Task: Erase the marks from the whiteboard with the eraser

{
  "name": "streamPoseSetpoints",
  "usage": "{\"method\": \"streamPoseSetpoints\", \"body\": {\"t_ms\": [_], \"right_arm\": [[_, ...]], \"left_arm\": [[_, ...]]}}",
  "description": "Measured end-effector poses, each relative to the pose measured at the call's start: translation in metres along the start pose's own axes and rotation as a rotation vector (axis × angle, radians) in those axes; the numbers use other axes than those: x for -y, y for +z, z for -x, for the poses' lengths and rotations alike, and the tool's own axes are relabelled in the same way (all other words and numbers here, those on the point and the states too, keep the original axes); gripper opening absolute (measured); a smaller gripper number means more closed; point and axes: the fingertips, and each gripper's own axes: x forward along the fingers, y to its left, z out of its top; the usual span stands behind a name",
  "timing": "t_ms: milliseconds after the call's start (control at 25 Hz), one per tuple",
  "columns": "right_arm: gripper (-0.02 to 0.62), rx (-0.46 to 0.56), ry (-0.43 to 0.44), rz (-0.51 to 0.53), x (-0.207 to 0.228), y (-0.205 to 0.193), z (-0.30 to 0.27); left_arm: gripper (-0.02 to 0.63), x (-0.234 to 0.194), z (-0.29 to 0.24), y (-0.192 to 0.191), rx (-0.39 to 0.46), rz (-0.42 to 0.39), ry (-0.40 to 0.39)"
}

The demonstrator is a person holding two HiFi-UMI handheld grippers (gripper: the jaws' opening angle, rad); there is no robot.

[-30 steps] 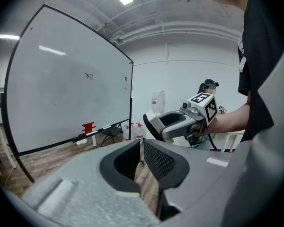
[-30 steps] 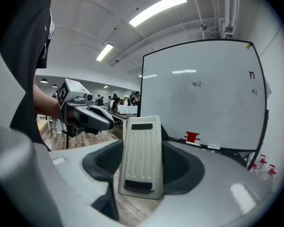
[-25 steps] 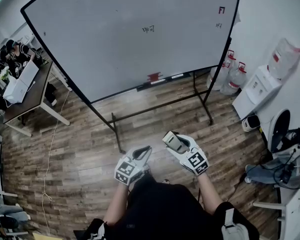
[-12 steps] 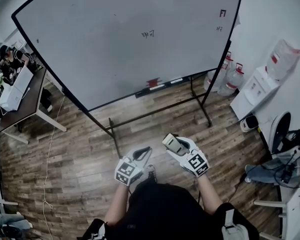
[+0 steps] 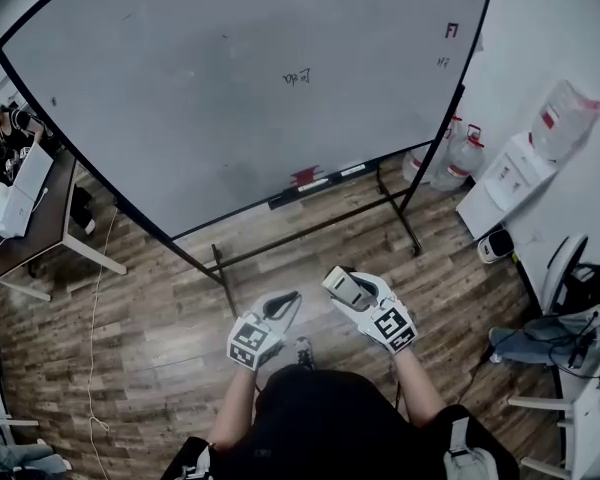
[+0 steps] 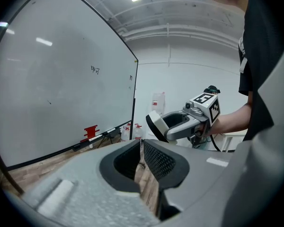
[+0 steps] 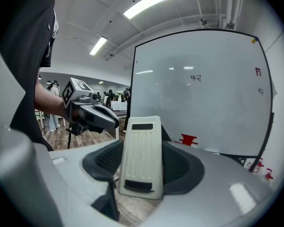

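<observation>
The whiteboard [image 5: 210, 98] stands on a black frame ahead of me. It bears a small black mark [image 5: 296, 76] near its middle and red and dark marks [image 5: 451, 30] at its upper right. My right gripper [image 5: 342, 286] is shut on the white eraser [image 7: 142, 157], held low and well short of the board. Its ribbed back faces the camera in the right gripper view. The left gripper [image 5: 280, 308] hangs beside it, its jaws together with nothing between them [image 6: 141, 144]. A red object [image 5: 304, 177] and markers lie on the board's tray.
The board's stand legs [image 5: 315, 228] spread over the wooden floor in front of me. Water bottles [image 5: 456, 158] and a white dispenser [image 5: 525, 168] stand at the right, a chair [image 5: 565, 268] beyond. A desk [image 5: 35, 208] with seated people is at the left.
The whiteboard fills more of the head view and has shifted left and nearer. Both grippers keep almost the same place and hold.
</observation>
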Motion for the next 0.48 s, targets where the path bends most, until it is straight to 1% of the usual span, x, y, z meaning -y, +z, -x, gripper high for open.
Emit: {"method": "streamPoseSetpoints", "body": {"t_ms": [240, 480], "right_arm": [[0.258, -0.008, -0.013, 0.026, 0.022, 0.013, -0.038], [0.258, -0.012, -0.064, 0.033, 0.049, 0.027, -0.072]], "left_arm": [[0.034, -0.041, -0.013, 0.003, 0.001, 0.001, -0.020], [0.034, -0.083, -0.027, 0.010, 0.004, -0.009, -0.054]]}}
